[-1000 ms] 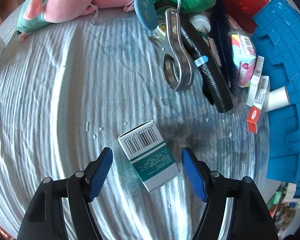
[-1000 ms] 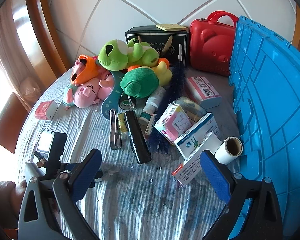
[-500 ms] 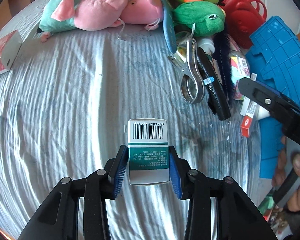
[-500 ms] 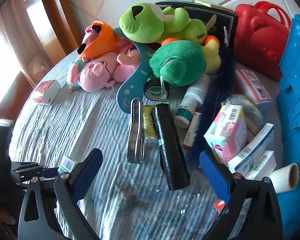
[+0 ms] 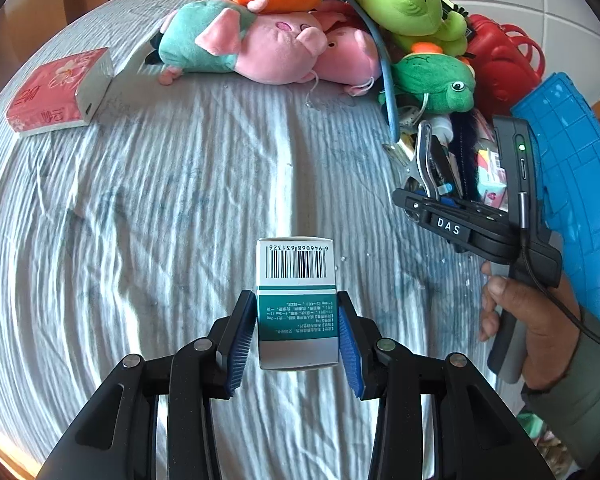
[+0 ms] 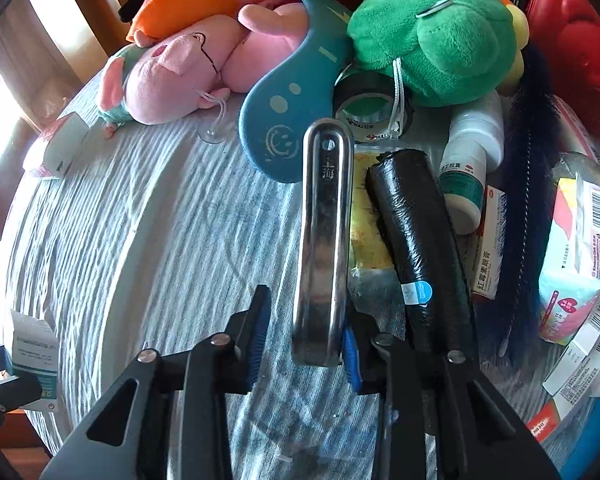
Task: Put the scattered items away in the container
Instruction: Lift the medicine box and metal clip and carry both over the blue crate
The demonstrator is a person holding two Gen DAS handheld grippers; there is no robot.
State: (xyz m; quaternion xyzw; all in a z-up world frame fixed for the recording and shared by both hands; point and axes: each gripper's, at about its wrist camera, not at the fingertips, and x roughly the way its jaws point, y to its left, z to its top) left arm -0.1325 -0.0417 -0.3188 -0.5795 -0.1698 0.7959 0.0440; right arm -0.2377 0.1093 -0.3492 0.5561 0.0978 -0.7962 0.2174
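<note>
Now both hands have something to show for the last second. The left gripper (image 5: 297, 334), which a second ago hung open over a green-and-white box (image 5: 296, 300) lying on the striped cloth (image 5: 140, 220), is clamped on that box: both blue pads press its sides, and the box is lifted clear of the cloth with its barcode end pointing away from the camera. The right gripper (image 6: 305, 334) has come down from high above the pile to the metal clip (image 6: 323, 240) beside the black roll (image 6: 416, 240). Its jaws are closing at this moment with the near end of the clip between them; the right pad looks to be against the metal, while a gap shows between the left pad and the clip, so the grip does not seem complete. The clip lies on the cloth, just beside the roll and a yellow packet (image 6: 367, 216).

In the left view the person's hand (image 5: 532, 320) on the right tool sits next to the blue crate (image 5: 572, 184), which stands at the right edge of the table.

For the task, one item appears ready to go into the crate, and a second is probably about to be secured. The plush toys (image 5: 268, 44), the red tissue pack (image 5: 56, 92) and the boxes near the crate remain scattered, so most of the tidying looks undone.
</note>
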